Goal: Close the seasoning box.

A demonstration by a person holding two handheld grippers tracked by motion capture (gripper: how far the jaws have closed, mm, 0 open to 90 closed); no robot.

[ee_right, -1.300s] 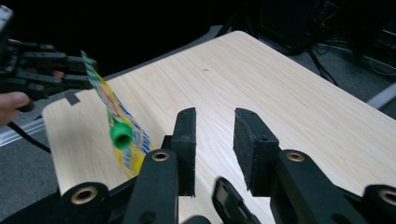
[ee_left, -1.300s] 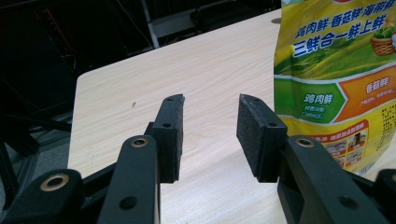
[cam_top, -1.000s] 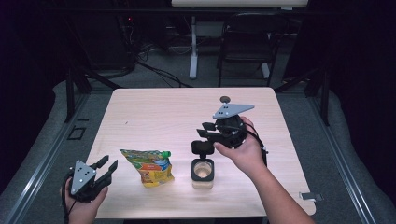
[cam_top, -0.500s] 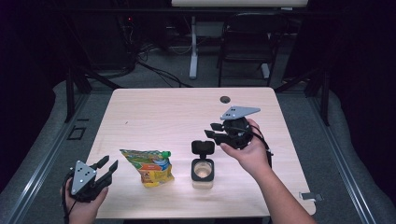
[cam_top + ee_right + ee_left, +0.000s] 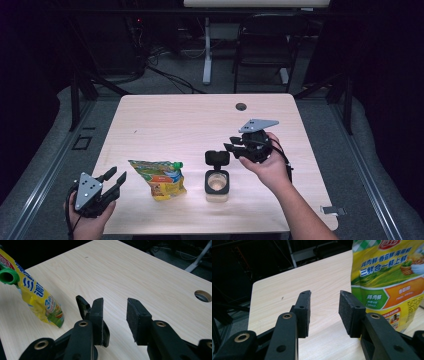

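A yellow-green snack pouch [image 5: 160, 177] with a green cap [image 5: 8, 276] lies near the table's front, left of a small clear jar [image 5: 217, 186]. The jar's black flip lid [image 5: 217, 158] stands open. My right gripper [image 5: 231, 142] hovers just right of that lid, pointing left. In the right gripper view the lid [image 5: 82, 305] sits beside the outer face of the left jaw. The right gripper [image 5: 113, 302] is open; its jaws have just been closing with nothing between them. My left gripper [image 5: 114, 176] rests open at the front left corner, the pouch [image 5: 387, 277] to its right.
The light wooden table [image 5: 200, 120] has a round cable hole [image 5: 241, 106] near its far edge. A chair and a desk leg stand on the dark floor behind the table. The table's far half is bare wood.
My right hand has sunk toward the table and drifted a little right, away from above the jar's lid. The left hand has kept still.
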